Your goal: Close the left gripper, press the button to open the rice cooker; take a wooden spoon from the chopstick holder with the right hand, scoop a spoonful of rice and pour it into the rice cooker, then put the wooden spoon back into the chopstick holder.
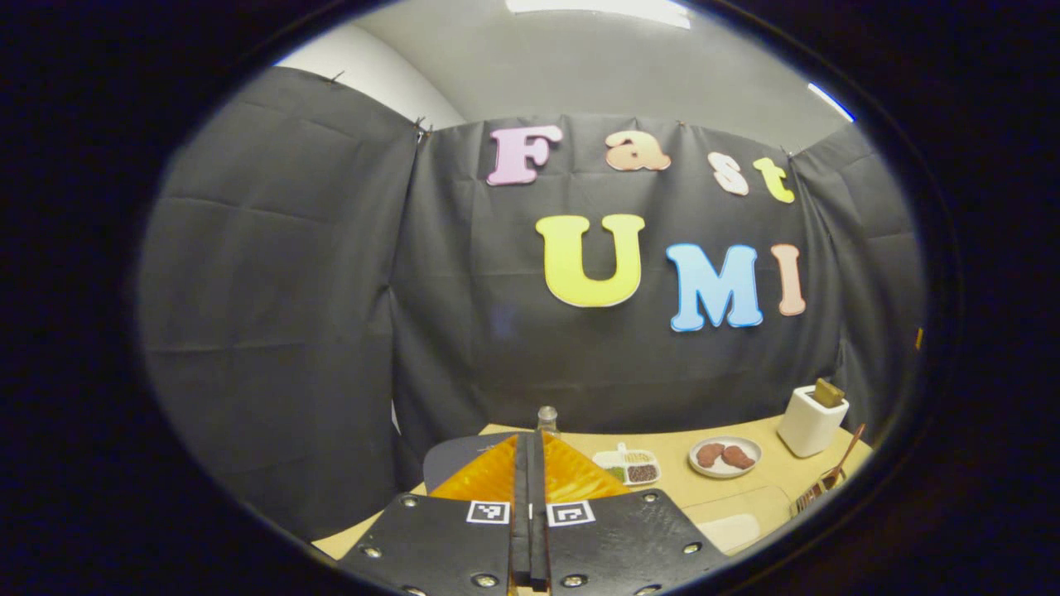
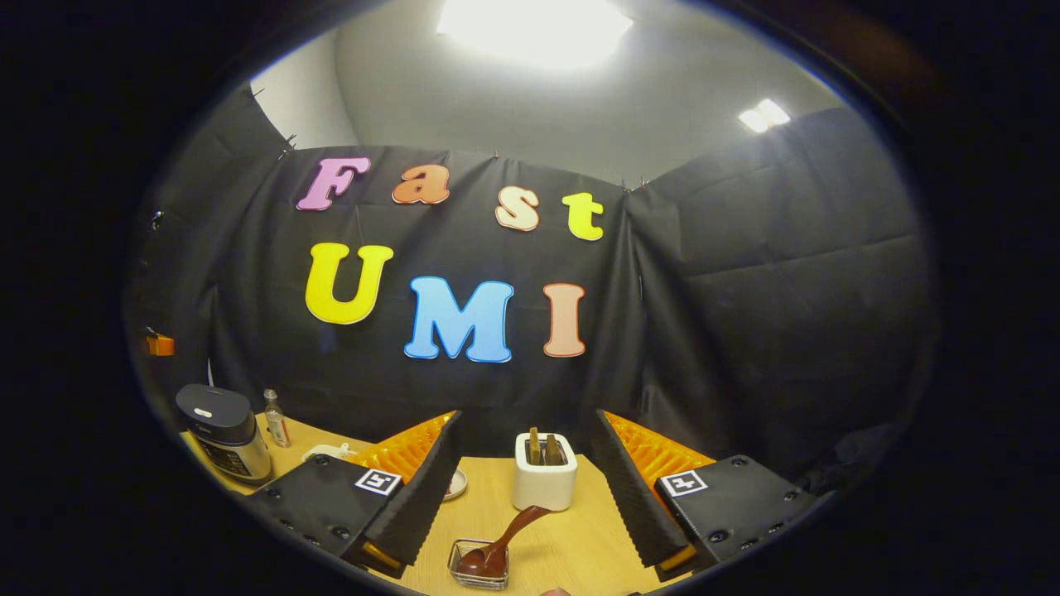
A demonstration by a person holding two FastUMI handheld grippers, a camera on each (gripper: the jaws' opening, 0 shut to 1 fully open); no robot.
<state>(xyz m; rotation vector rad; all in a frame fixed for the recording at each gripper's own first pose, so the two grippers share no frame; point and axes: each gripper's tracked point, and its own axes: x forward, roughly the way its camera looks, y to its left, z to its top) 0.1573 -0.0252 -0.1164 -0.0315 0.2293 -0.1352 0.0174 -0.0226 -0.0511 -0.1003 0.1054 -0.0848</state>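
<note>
My left gripper [image 1: 527, 443] is shut, its two fingers pressed flat together with nothing between them. Just past its tips to the left lies the dark rounded top of the rice cooker [image 1: 455, 459]. In the right gripper view the rice cooker [image 2: 224, 430] stands at the far left with its lid down. My right gripper [image 2: 527, 418] is open and empty. The white chopstick holder [image 2: 544, 476] stands between its fingers, farther off, with wooden handles poking out. In front of it a wooden spoon [image 2: 507, 538] leans with its bowl in a small clear square container [image 2: 472, 569].
A small bottle [image 1: 546, 418] stands at the back of the wooden table [image 2: 580, 538]. A divided dish [image 1: 631, 468] and a plate [image 1: 725, 470] with brown pieces lie mid-table. The white holder [image 1: 811, 422] and spoon [image 1: 846, 455] are at the right edge. Black cloth walls surround the table.
</note>
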